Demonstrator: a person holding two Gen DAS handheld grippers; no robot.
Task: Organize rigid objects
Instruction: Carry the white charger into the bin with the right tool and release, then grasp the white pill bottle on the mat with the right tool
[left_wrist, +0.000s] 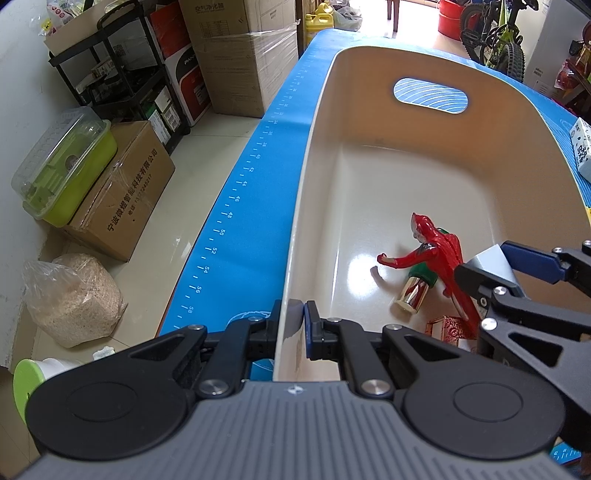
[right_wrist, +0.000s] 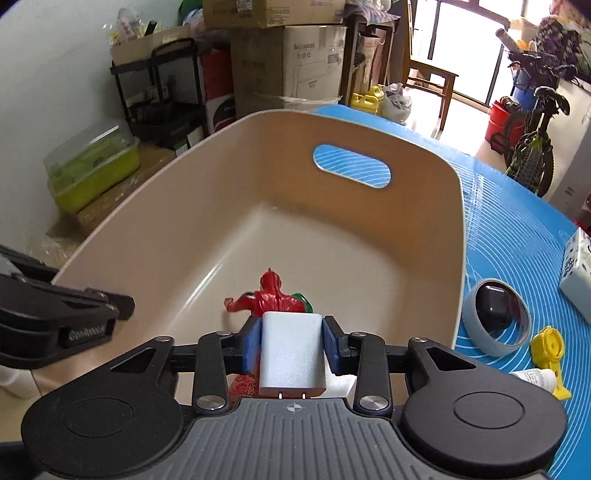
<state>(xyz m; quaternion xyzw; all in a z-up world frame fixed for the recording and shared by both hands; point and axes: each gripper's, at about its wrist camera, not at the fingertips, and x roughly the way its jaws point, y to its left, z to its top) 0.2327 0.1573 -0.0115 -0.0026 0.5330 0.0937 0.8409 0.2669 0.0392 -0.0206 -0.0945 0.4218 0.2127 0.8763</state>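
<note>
While our left tongs (left_wrist: 295, 314) pinch the near wall of the cream tub (left_wrist: 517, 122), our right tongs (right_wrist: 291, 343) sit above its floor with a white plug (right_wrist: 291, 354) between the pads; the jaws look slack. Just ahead lie a red figure (right_wrist: 273, 295) and a gold-capped bottle (left_wrist: 413, 291).

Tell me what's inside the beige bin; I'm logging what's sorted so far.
In the beige bin: a red toy figure lying over a green-capped gold bottle, plus a red patterned box. The right gripper hides anything beneath it.
</note>
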